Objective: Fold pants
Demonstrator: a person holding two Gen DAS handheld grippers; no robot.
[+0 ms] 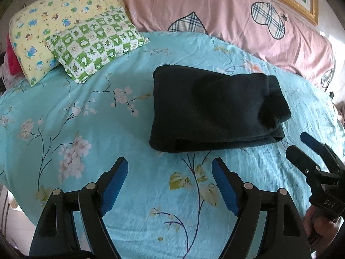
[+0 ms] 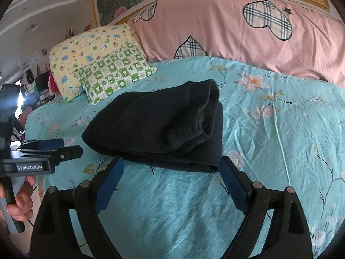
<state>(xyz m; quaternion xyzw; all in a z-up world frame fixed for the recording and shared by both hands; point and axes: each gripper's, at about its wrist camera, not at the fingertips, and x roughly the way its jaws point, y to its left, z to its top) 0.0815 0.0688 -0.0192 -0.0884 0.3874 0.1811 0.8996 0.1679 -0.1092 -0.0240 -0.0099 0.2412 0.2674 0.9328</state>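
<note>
The black pants [image 1: 215, 110] lie folded into a thick bundle on the turquoise floral bed sheet [image 1: 86, 112]. In the right wrist view the pants [image 2: 159, 127] show stacked layers with the rolled end facing me. My left gripper [image 1: 170, 164] is open and empty, hovering over the sheet just short of the bundle's near edge. My right gripper [image 2: 171, 163] is open and empty, its fingertips at the bundle's near edge. The right gripper also shows at the right of the left wrist view [image 1: 301, 146], and the left gripper at the left of the right wrist view [image 2: 69, 146].
A yellow print pillow [image 1: 43, 26] and a green checked pillow [image 1: 97, 43] lie at the far left of the bed. A pink duvet [image 1: 226, 17] with plaid hearts runs along the back. The bed's left edge [image 2: 32, 116] drops to a cluttered room.
</note>
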